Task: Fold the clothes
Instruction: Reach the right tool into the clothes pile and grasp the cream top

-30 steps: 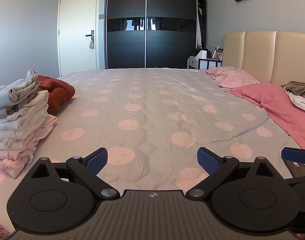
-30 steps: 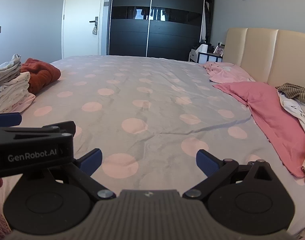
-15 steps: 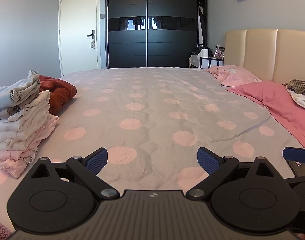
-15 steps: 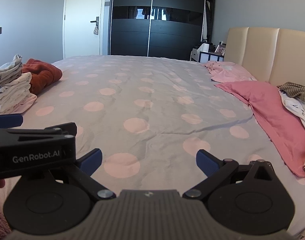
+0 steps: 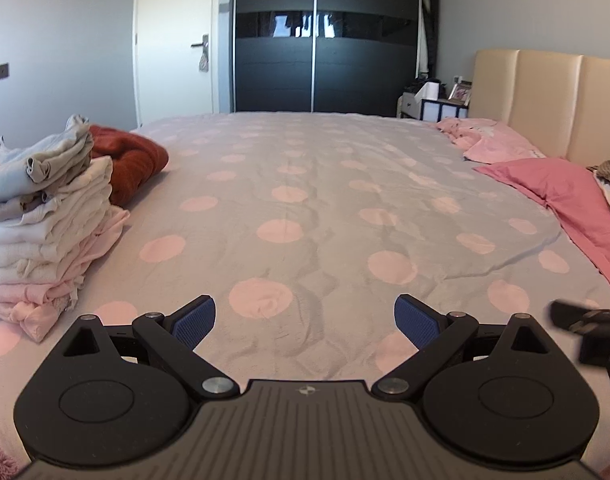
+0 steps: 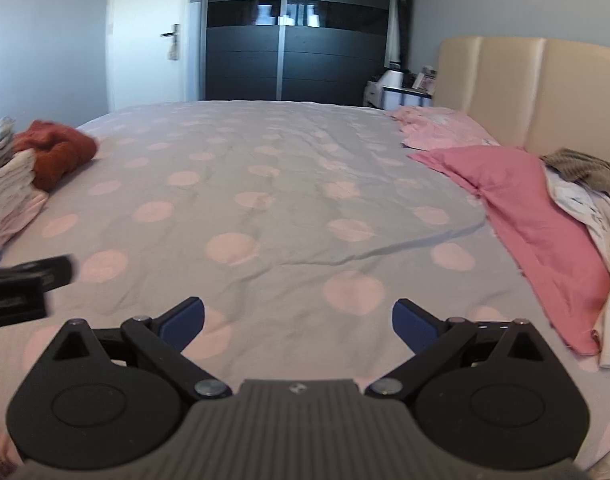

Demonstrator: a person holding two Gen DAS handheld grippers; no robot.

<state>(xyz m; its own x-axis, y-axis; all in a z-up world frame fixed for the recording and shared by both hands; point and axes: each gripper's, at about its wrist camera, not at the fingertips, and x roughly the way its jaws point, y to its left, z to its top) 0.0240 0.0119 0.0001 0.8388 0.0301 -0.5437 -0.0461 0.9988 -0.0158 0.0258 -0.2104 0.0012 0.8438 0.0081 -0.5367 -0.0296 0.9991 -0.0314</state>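
Pink-and-cream folded stack lies left of the spread fingers.

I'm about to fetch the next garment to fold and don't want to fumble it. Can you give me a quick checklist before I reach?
1. Left gripper open and empty: ok.
2. Right gripper open and empty: ok.
3. Bedspread between the grippers free for folding: ok.
4. Unfolded clothes pile by the headboard on the right side in view: ok.
5. Folded stack on the left upright, not toppling: ok.
6. Which garment in the pile lifts free first: cannot tell.
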